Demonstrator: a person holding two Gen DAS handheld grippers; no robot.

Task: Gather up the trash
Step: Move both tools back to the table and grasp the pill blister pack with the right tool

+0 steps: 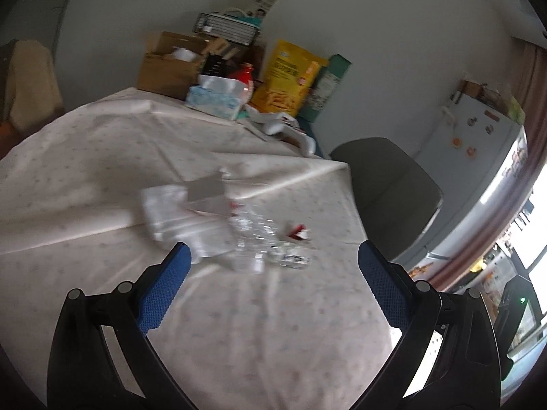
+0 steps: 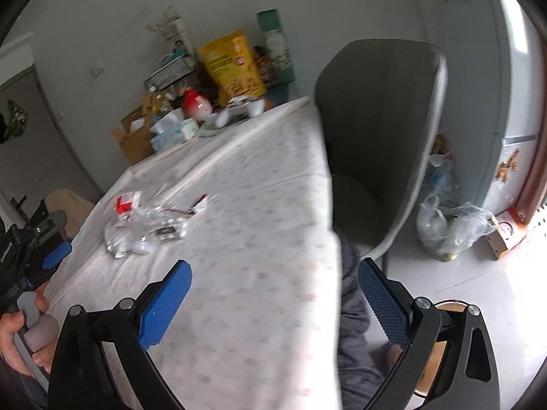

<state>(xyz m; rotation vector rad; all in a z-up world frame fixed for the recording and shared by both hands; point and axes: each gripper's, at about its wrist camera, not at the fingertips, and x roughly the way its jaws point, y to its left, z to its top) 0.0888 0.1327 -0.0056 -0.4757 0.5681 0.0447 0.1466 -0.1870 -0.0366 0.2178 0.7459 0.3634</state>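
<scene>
Legible text: none in either view.
Printing shows on yellow snack bag, green carton, tissue box and crushed clear bottle's label, but all too blurred/small to read. White lettering on left gripper body, seen from right wrist cam, likewise illegible.

Cloth-covered table with crumpled clear wrappers, tissue box, cardboard box.
</scene>
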